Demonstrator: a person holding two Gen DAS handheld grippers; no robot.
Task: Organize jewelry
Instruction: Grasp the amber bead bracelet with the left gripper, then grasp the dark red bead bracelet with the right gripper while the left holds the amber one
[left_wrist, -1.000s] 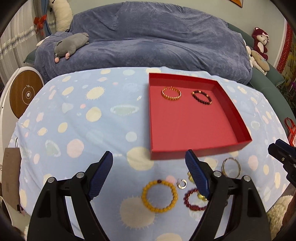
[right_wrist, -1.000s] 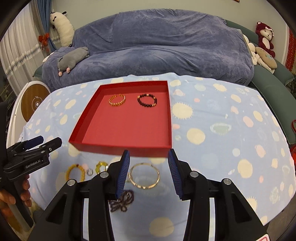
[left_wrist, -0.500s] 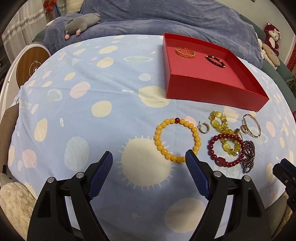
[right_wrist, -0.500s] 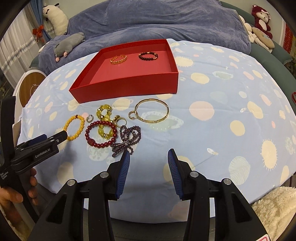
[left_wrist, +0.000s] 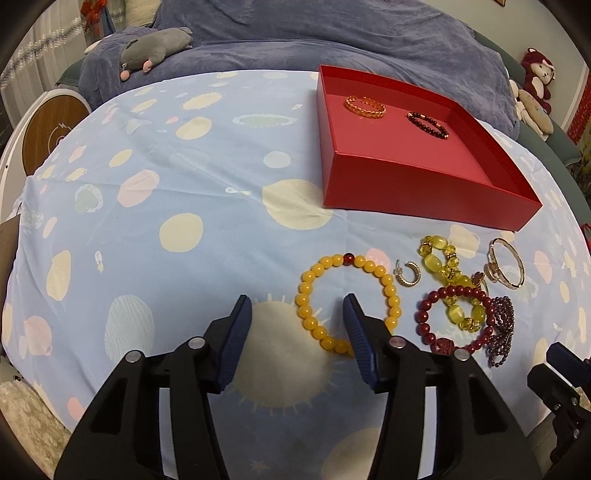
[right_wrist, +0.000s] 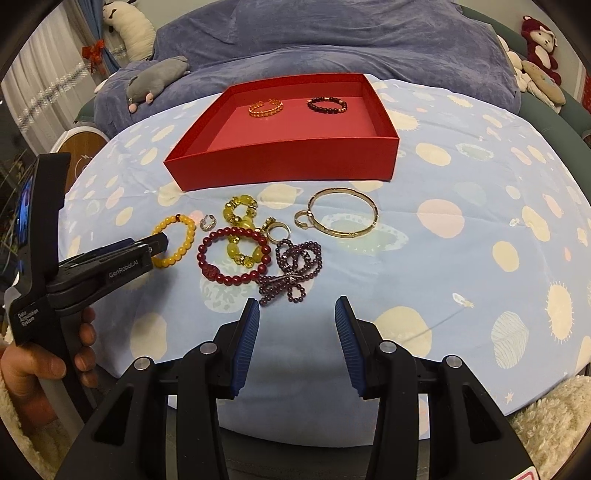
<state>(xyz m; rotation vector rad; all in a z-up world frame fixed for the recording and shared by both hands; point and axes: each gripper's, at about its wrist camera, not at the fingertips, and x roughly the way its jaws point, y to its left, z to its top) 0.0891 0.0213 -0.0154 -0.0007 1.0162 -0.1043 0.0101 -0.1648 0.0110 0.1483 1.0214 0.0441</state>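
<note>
Jewelry, loose on the cloth just before the red cardboard tray (left_wrist: 424, 199), awaits sorting: left gripper (left_wrist: 297, 308), jaws just narrowed yet gripping nothing, straddles the yellow-bead bracelet (left_wrist: 347, 299); right gripper (right_wrist: 297, 314) hovers half-open, empty.

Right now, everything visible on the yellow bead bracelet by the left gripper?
The yellow bead bracelet is a closed loop of round, glossy, amber-yellow beads with one dark red bead on its far side. It lies flat on the spotted blue cloth, in front of the red box, leftmost of the loose pieces. The left gripper straddles its near-left arc, one finger inside the loop; its jaws have just been closing but seem not to pinch yet. A small hoop earring lies just beside it.
</note>
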